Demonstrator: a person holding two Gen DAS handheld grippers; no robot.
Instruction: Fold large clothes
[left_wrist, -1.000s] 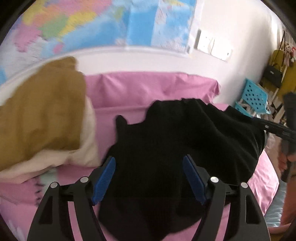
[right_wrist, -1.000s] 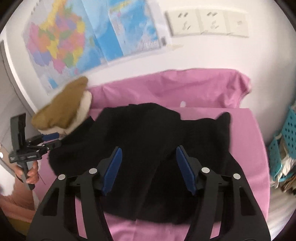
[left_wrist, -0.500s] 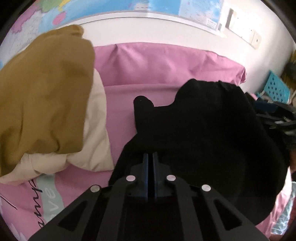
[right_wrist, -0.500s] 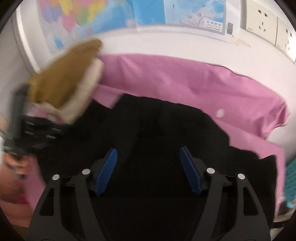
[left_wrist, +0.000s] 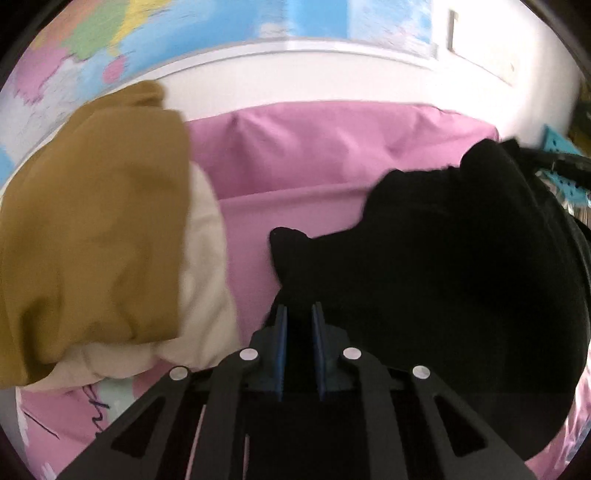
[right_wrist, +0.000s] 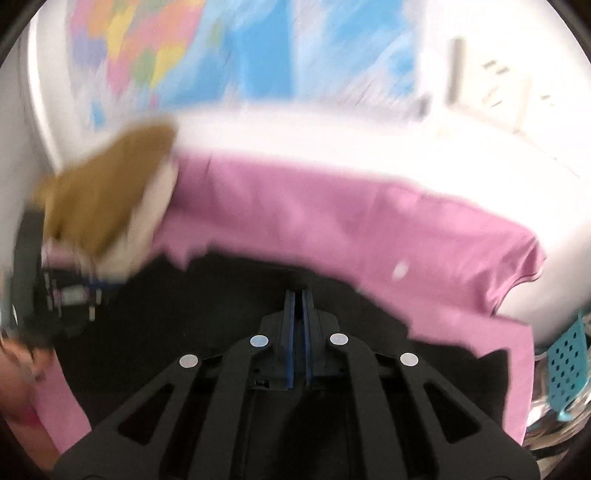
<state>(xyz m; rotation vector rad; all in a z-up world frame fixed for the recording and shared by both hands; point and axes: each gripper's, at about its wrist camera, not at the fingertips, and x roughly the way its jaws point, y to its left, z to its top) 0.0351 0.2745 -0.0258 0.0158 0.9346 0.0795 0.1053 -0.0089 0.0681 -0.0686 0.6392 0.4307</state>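
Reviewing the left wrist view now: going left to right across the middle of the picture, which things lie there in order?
Mustard-brown cloth → cream cloth beneath it → bare pink bedsheet → black garment → turquoise perforated basket at the right edge.

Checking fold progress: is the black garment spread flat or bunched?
Bunched. The black garment humps up on the pink bedsheet, with uneven, lumpy edges.
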